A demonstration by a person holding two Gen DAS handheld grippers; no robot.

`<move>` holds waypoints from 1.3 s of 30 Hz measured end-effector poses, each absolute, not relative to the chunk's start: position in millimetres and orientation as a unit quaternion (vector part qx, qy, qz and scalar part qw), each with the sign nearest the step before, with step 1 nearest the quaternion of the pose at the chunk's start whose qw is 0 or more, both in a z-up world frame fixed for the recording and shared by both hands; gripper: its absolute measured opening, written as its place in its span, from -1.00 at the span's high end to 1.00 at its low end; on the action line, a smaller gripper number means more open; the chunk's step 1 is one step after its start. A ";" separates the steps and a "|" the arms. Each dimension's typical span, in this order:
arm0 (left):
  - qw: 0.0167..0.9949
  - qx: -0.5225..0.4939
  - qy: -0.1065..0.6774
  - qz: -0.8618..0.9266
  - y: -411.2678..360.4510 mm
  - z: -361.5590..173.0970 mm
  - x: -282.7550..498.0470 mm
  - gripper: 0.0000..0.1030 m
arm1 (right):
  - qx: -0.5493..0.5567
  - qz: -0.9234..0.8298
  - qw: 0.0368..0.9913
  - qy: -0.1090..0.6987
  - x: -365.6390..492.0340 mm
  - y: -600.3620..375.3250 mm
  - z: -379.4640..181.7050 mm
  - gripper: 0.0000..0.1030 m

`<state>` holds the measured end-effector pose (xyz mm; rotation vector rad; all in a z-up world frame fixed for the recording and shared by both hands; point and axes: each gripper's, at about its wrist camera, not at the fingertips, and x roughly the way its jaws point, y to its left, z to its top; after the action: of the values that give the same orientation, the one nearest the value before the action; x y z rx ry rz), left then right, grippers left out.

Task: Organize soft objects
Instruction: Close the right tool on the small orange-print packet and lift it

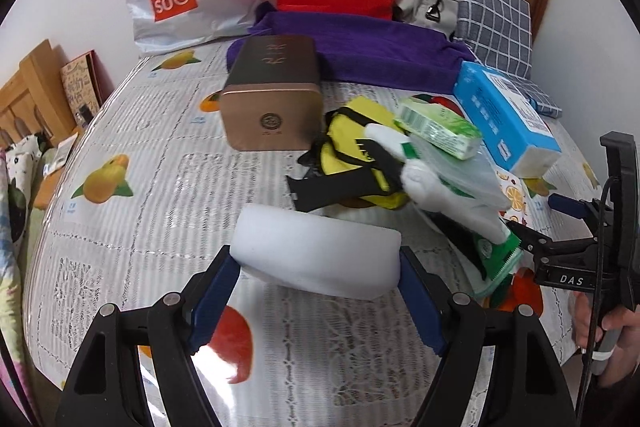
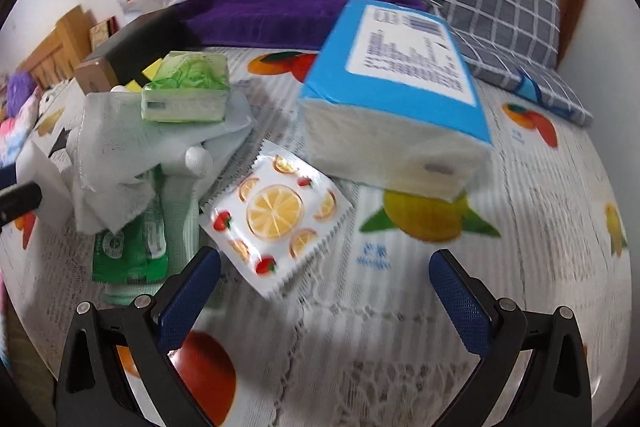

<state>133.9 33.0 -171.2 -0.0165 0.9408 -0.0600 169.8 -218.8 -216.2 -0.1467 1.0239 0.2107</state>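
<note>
Your left gripper (image 1: 320, 267) clamps the white sponge block (image 1: 316, 255) by its ends above the table's near edge — light and squashy, so hold it gently — while your right gripper (image 2: 324, 291) hangs open and empty over the fruit-print sachet (image 2: 276, 215).
</note>
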 end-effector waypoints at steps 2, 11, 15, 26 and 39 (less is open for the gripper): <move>0.891 -0.013 0.453 -0.028 37.3 -172.5 134.3 -0.50 | -0.068 0.102 0.863 0.489 175.1 -215.7 -215.8 -0.99; 0.891 -0.036 0.450 -0.045 48.8 -176.3 134.7 -0.51 | -0.061 0.118 0.872 0.470 175.9 -201.5 -212.6 -0.61; 0.892 -0.041 0.448 -0.051 51.6 -177.0 132.7 -0.51 | -0.081 0.137 0.876 0.455 169.7 -188.1 -209.2 -0.13; 0.893 -0.059 0.445 -0.042 62.7 -178.4 124.5 -0.51 | -0.047 0.138 0.882 0.449 150.4 -218.3 -203.9 0.61; 0.895 -0.071 0.440 -0.030 64.0 -171.3 118.1 -0.48 | 0.009 0.123 0.885 0.448 122.2 -255.9 -194.7 0.87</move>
<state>118.1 64.0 -171.3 -0.1471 0.9130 -0.0617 122.2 -255.9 -194.7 0.0180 0.9322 0.2550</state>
